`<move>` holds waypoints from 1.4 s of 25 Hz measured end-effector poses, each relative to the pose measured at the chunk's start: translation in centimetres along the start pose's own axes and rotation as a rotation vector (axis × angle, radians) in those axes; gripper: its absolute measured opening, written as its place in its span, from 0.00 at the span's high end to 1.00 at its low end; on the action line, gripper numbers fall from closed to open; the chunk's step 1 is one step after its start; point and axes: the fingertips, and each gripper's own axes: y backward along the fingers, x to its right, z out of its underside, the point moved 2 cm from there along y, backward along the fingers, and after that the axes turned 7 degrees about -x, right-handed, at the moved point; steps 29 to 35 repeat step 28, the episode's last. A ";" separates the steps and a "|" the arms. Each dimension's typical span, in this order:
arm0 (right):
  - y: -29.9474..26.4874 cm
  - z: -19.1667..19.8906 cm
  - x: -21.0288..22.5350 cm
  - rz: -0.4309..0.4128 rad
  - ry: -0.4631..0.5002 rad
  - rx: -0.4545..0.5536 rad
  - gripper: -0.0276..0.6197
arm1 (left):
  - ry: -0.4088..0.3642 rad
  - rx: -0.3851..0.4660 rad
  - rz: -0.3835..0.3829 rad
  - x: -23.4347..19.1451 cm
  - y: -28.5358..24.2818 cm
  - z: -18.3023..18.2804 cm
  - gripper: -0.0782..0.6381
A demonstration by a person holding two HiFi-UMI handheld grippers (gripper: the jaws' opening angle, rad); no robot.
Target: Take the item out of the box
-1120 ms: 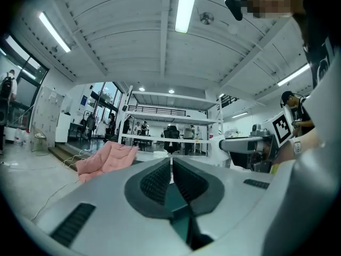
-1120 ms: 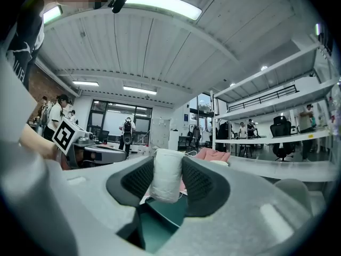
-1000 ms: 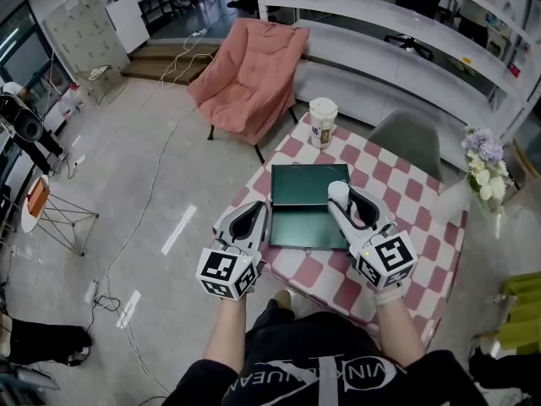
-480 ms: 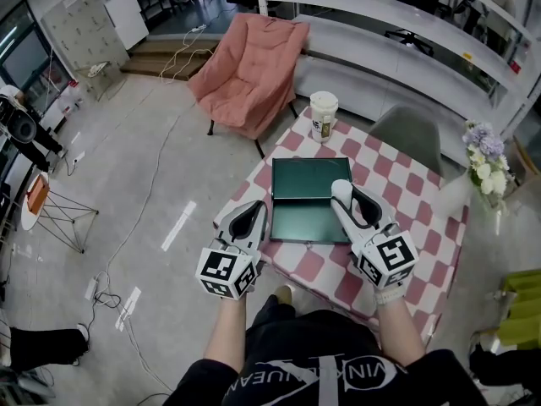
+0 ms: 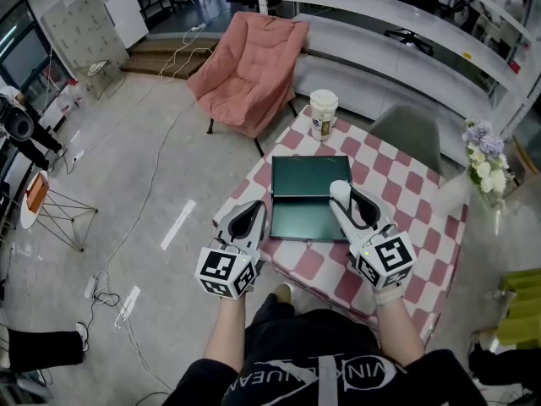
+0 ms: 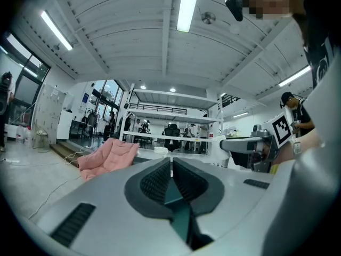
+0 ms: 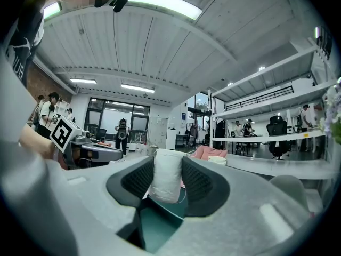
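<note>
White roll (image 7: 166, 177) stays clamped in right claw (image 5: 342, 194) over green box (image 5: 304, 180); left claw (image 5: 254, 212) pressed together, unmoved.

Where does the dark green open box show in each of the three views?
Head view: dark green open box at the centre of frame.
Left gripper view: a green sliver low at centre, under the shut left gripper.
Right gripper view: bottom centre, below the white padded roll held by the right gripper.
Shared landmark: the pink armchair.

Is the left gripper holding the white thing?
No, the white item sits clamped in the right gripper; the left gripper is shut, empty.
</note>
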 end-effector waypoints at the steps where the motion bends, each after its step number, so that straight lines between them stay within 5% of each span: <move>1: 0.0 0.0 0.0 0.001 0.000 0.000 0.70 | 0.001 0.000 0.000 0.0 0.0 0.0 0.86; 35: -1.4 1.9 1.0 0.039 -0.026 -0.038 0.70 | 0.028 -0.043 0.029 -1.2 -1.6 2.1 0.86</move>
